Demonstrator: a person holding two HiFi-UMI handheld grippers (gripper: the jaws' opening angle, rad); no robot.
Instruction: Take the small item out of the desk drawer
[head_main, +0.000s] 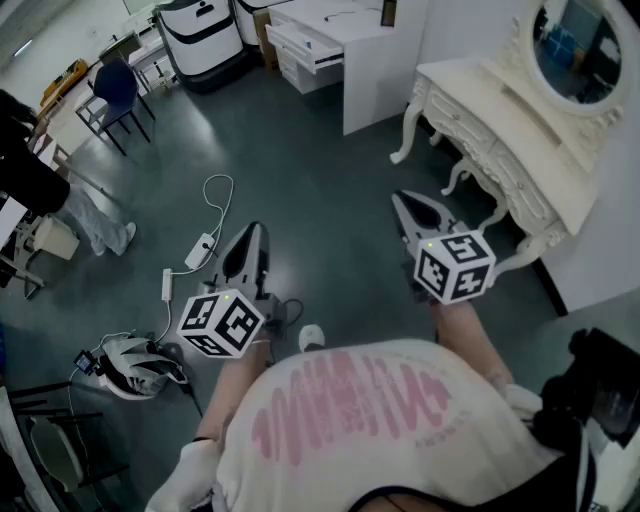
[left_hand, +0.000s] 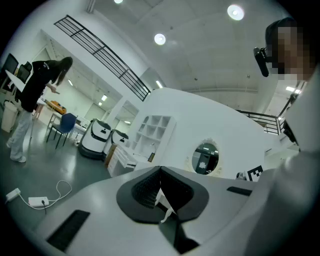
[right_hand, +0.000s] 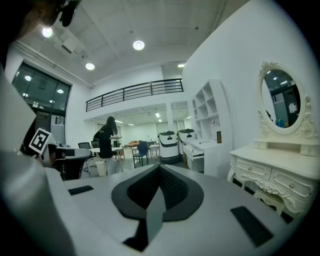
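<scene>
A cream, ornate dressing table (head_main: 500, 130) with an oval mirror (head_main: 580, 45) stands against the right wall. In the right gripper view the same dressing table (right_hand: 280, 170) is at the right, and the drawer fronts (right_hand: 256, 171) that face me are closed. No small item shows in any view. My right gripper (head_main: 400, 198) hangs over the dark floor just left of the table's curved legs, shut with nothing between its jaws (right_hand: 160, 167). My left gripper (head_main: 258, 228) is further left over the floor. It is shut too (left_hand: 160, 170) and holds nothing.
A white cable with a power adapter (head_main: 200, 250) lies on the floor ahead of the left gripper. A white headset-like device (head_main: 135, 365) rests at the lower left. Beyond are a white desk (head_main: 340, 50), a blue chair (head_main: 115, 90), white robots (head_main: 200, 35) and a person (head_main: 40, 180).
</scene>
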